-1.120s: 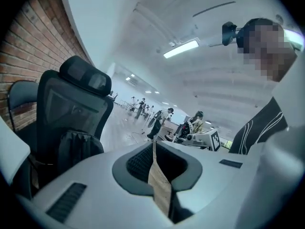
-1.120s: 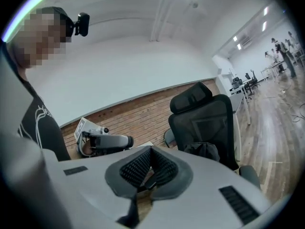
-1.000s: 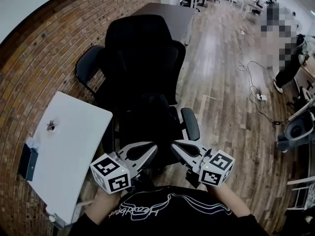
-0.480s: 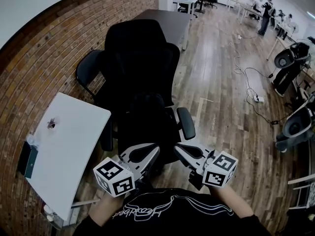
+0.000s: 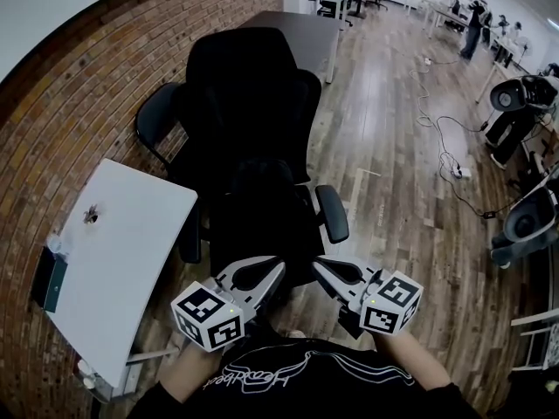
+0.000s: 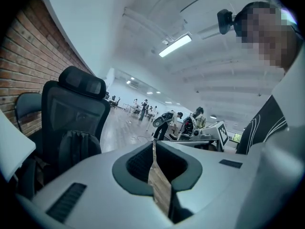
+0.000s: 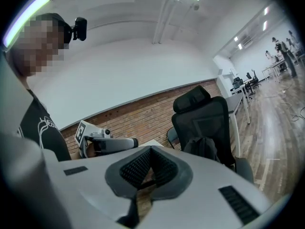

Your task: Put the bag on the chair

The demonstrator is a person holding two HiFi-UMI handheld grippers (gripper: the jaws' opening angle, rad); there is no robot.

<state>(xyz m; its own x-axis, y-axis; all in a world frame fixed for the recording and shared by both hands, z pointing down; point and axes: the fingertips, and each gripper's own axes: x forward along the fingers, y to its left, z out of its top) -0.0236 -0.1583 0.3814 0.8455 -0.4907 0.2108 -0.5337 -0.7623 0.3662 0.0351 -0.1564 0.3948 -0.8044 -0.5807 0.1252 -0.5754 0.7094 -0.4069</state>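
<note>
Firstly, the bag (image 5: 262,203): black, soft-sided, seated on the chair (image 5: 249,85) straight ahead of both jaw tips and apart from them, apparently upright against the backrest; black on black, so its edges were hard to trace. Chair: black office type with headrest and two armrests, facing the grippers. Left gripper (image 5: 276,269): jaws closed together, nothing between them, tips just short of the seat's front edge. Right gripper (image 5: 318,264): likewise closed and empty, level with its partner and just beside it. White table (image 5: 122,251): to the left of the left gripper, close by the chair's arm. Brick wall (image 5: 70,103): beyond that table. Wooden floor (image 5: 393,147): to the right of the right gripper, with cables trailing across it further off. Dark table (image 5: 297,24): behind the chair. Assessment: placement looked complete, the load resting on the seat with neither gripper on it. Handling note: what remained was to check that the bag sat well back and balanced; if it slumped, a nudge at its base toward the backrest would serve better than a push up high, since such a chair could roll or swivel.
</note>
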